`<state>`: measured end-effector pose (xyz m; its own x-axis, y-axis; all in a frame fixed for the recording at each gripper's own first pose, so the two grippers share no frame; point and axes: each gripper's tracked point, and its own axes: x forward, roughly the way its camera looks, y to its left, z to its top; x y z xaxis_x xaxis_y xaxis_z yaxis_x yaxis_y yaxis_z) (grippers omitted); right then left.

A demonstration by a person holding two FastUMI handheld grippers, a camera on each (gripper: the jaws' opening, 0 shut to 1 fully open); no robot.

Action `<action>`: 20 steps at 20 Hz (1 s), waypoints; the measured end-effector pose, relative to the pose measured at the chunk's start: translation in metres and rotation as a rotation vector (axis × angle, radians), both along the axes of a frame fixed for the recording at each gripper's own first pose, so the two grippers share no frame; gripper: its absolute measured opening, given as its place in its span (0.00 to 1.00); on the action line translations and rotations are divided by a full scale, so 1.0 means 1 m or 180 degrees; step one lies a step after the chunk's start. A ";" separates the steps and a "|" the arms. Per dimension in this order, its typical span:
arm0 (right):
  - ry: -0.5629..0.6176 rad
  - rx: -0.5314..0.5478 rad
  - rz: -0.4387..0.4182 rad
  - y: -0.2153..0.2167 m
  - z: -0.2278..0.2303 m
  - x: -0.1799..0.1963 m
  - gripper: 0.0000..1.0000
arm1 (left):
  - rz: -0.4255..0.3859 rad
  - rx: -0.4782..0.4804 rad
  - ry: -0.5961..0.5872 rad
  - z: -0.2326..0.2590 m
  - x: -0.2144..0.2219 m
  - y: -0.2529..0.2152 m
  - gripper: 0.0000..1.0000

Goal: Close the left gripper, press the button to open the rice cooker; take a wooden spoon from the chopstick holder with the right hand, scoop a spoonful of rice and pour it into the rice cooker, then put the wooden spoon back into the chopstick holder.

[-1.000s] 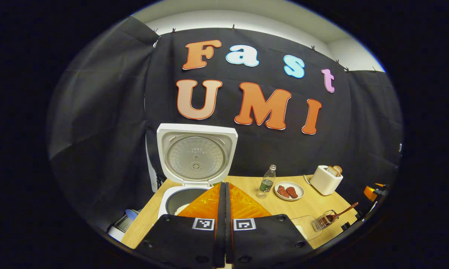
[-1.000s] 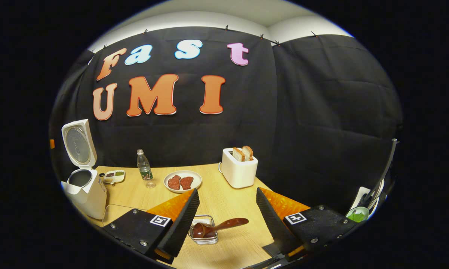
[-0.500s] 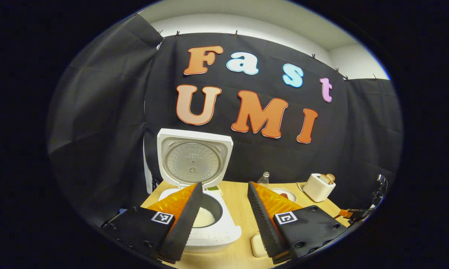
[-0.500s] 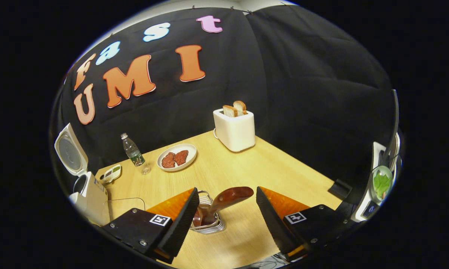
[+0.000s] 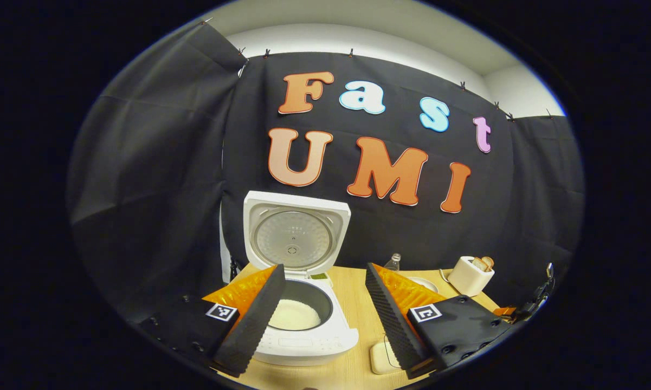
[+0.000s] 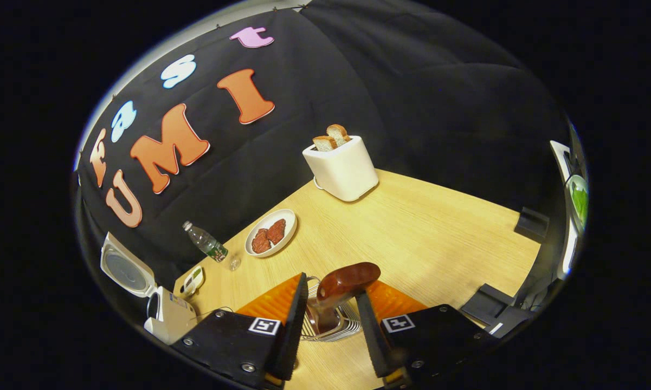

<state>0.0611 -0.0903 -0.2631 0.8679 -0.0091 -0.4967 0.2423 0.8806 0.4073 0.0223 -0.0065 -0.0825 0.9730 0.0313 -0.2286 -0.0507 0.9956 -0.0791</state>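
Right gripper view, right claw point(image 6: 329, 319) half-closed around glossy wooden spoon point(image 6: 340, 284), left claw point(image 5: 325, 314) open.

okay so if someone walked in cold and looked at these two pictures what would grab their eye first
Probably the white rice cooker at the near left of the wooden table, its lid standing straight up and white rice showing in the pot. Next, the right gripper with its fingers either side of the wooden spoon that leans out of the wire chopstick holder. At the table's far side stands a white toaster with two slices of bread sticking up.
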 end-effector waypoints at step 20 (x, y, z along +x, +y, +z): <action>-0.0265 -0.0168 0.0199 0.040 0.096 -0.014 0.04 | -0.0061 0.0075 -0.0138 0.022 -0.009 -0.003 1.00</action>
